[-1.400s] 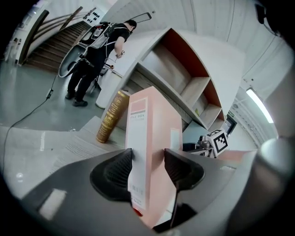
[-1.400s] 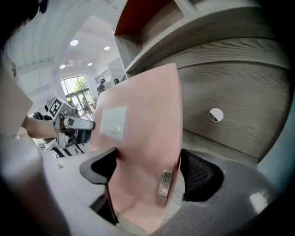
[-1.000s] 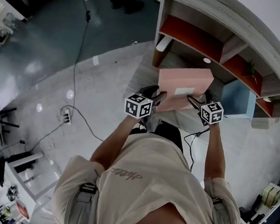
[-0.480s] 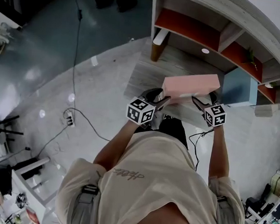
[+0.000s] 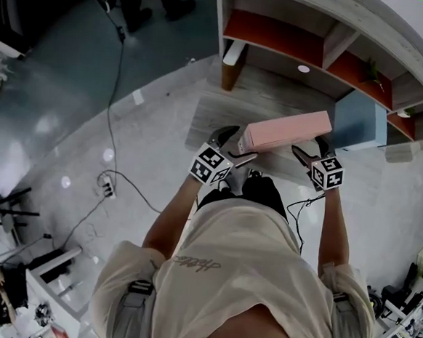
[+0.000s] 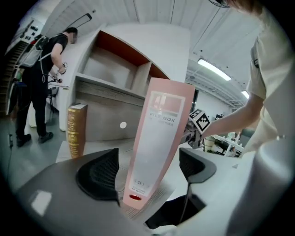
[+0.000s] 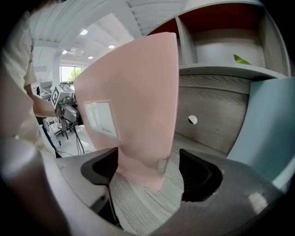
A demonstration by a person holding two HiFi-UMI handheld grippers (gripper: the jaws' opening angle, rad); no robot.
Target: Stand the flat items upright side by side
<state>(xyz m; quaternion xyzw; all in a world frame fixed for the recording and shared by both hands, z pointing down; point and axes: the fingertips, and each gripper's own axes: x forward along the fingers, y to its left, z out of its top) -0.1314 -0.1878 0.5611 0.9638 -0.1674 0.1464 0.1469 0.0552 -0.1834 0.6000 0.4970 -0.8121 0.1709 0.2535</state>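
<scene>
The pink cardboard file box (image 5: 284, 130) stands near the grey wood-grain desk's (image 5: 215, 117) front edge. The blue file box (image 5: 357, 121) stands at the right edge, the brown hardback book (image 6: 76, 129) at the back-left corner.

Bare desk (image 5: 223, 118) wide open between brown book (image 5: 232, 66) at the left end and pink file box (image 5: 286, 130), easy pass. Right side tight: blue box (image 5: 361, 119) near the file box. Shelf unit (image 5: 340, 13) overhangs the back, front edge free
</scene>
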